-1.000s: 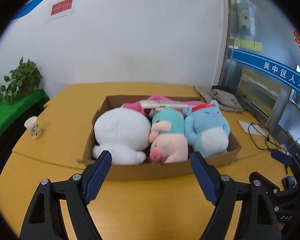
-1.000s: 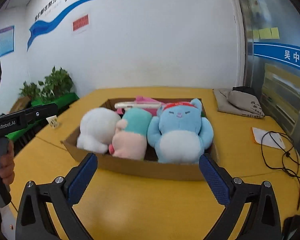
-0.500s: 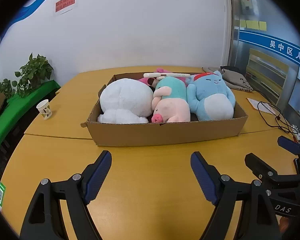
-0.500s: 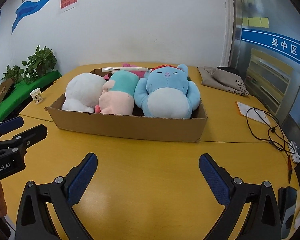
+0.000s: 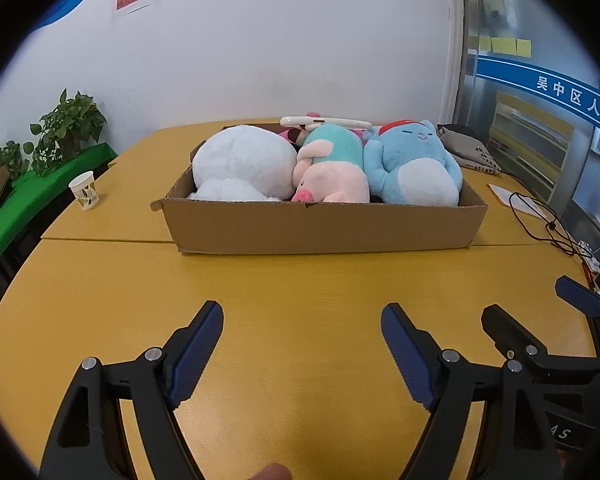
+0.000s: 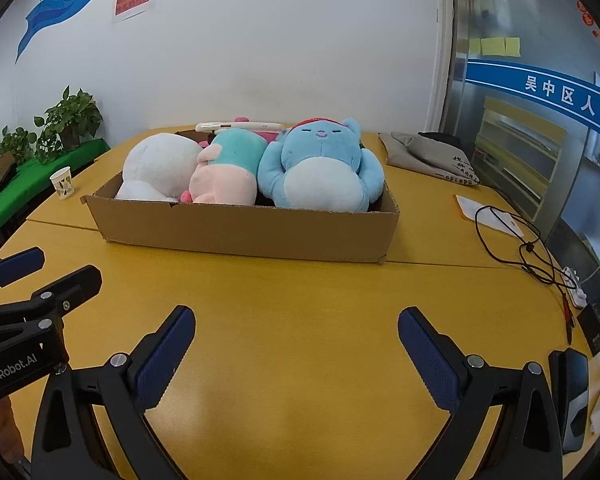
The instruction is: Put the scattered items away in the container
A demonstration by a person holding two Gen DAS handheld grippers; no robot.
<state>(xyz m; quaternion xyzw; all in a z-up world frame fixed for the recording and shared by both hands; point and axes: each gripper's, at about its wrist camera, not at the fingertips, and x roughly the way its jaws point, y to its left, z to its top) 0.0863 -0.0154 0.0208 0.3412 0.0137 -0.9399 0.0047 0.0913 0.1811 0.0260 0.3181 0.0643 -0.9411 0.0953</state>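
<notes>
A cardboard box (image 5: 324,226) (image 6: 244,230) stands on the yellow table. In it lie a white plush (image 5: 242,168) (image 6: 158,168), a pink and teal pig plush (image 5: 332,168) (image 6: 228,168) and a blue plush (image 5: 414,168) (image 6: 320,168). A white phone-like bar (image 5: 326,121) (image 6: 240,126) rests on top at the back, over something pink. My left gripper (image 5: 302,344) is open and empty, well in front of the box. My right gripper (image 6: 296,348) is open and empty, also in front of the box. Each shows at the edge of the other's view.
A paper cup (image 5: 84,191) (image 6: 62,184) stands at the table's left. A grey cloth bag (image 6: 432,156), a paper sheet and a black cable (image 6: 512,240) lie on the right. Dark devices (image 6: 576,392) lie at the near right. Plants (image 5: 68,124) stand left.
Both grippers have pulled back from the box toward the near table edge and lower. The box and plush toys have not moved. Both stay open.
</notes>
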